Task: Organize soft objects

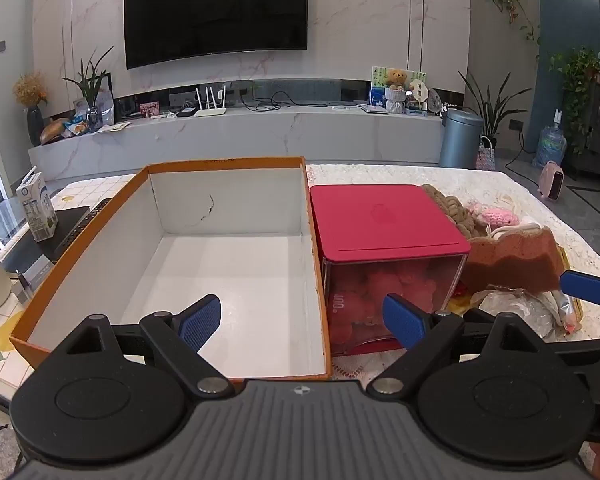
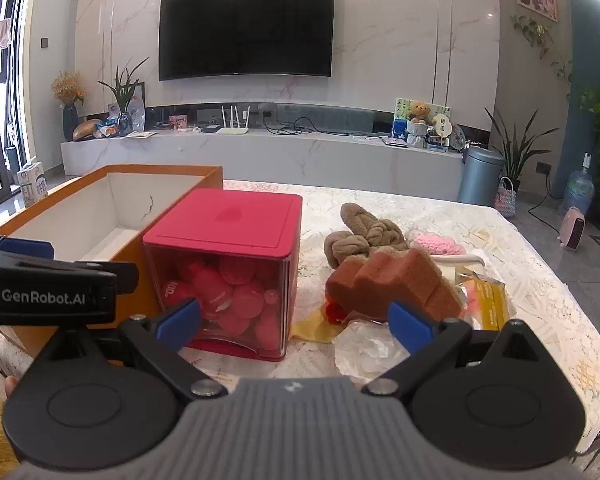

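left wrist view: the left gripper (image 1: 302, 322) gapes wide, holding nothing, above an orange box (image 1: 100, 216) beside a red container (image 1: 384, 220). right wrist view: the right gripper (image 2: 296, 326) is wide open and empty, near a brown sponge (image 2: 392, 280), tan cloth (image 2: 360, 236) and pink knit (image 2: 440, 245) on the table (image 2: 540, 300).

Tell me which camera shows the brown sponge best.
The right wrist view: the brown sponge sits near centre, its stepped top and front face clear. In the left wrist view the sponge lies far right, distorted, with its near right corner behind the right gripper's blue pad.
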The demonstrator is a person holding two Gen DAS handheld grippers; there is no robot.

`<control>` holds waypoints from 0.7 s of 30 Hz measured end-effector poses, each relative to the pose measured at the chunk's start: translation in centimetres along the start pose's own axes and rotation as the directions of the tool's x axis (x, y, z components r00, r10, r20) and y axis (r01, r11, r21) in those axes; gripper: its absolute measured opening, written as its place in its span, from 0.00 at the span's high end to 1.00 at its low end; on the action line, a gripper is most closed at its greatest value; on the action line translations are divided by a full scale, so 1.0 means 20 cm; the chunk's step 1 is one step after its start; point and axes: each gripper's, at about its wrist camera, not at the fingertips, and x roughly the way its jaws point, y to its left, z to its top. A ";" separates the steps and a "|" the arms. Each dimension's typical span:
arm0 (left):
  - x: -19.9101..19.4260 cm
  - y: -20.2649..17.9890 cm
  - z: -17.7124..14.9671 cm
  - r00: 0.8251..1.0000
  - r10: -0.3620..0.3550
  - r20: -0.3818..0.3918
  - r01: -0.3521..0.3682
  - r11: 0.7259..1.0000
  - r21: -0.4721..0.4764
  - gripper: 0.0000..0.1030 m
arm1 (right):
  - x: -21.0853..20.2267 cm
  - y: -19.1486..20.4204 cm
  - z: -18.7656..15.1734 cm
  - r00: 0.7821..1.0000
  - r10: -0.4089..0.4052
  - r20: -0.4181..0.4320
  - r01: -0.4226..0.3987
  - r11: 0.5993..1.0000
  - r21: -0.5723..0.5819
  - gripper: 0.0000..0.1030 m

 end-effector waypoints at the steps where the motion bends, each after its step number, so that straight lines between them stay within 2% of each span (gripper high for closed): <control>1: 0.00 0.00 0.00 1.000 -0.001 0.002 0.001 1.000 -0.002 0.00 | 0.00 0.00 0.00 1.000 -0.001 0.000 0.001 1.000 0.000 0.05; 21: 0.01 0.00 0.00 1.000 0.003 0.006 -0.003 1.000 0.002 0.00 | 0.00 0.02 0.00 1.000 -0.014 0.006 0.014 1.000 -0.021 0.05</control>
